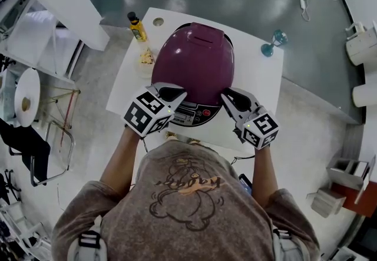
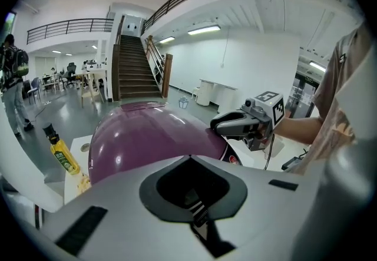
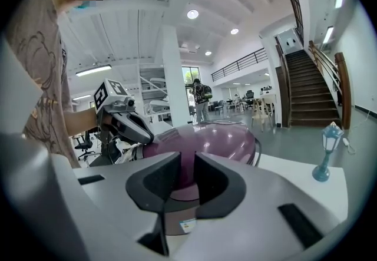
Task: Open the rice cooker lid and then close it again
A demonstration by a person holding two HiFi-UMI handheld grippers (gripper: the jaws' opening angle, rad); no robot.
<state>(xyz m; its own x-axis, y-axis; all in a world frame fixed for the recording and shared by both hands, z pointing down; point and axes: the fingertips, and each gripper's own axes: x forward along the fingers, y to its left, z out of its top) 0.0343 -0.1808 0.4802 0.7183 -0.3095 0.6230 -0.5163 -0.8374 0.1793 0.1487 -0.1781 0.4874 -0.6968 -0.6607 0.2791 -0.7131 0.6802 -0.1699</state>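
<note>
The purple rice cooker point(image 1: 197, 86) sits in the middle of a white desk point(image 1: 262, 80), its domed lid point(image 1: 197, 56) down and closed, and its control panel point(image 1: 191, 115) faces the person.

The left hand-held gripper point(image 1: 178, 94) is at the front left of the cooker with its tips against the lower edge of the lid. In its own view its jaws are drawn together, tip to tip, with nothing between them.

The right hand-held gripper point(image 1: 226, 96) mirrors it at the front right, tips close up to the lid's rim (whether they actually touch it cannot be told). Its jaws stand narrow, with a slim gap left between the dark pads. The purple dome shows through that gap, but it lies beyond the pads and is not pinched by them.

At the back left of the desk stands a yellow bottle point(image 1: 137, 27), well apart from both grippers. A teal lamp-shaped ornament point(image 1: 274, 42) stands upright near the back right corner
</note>
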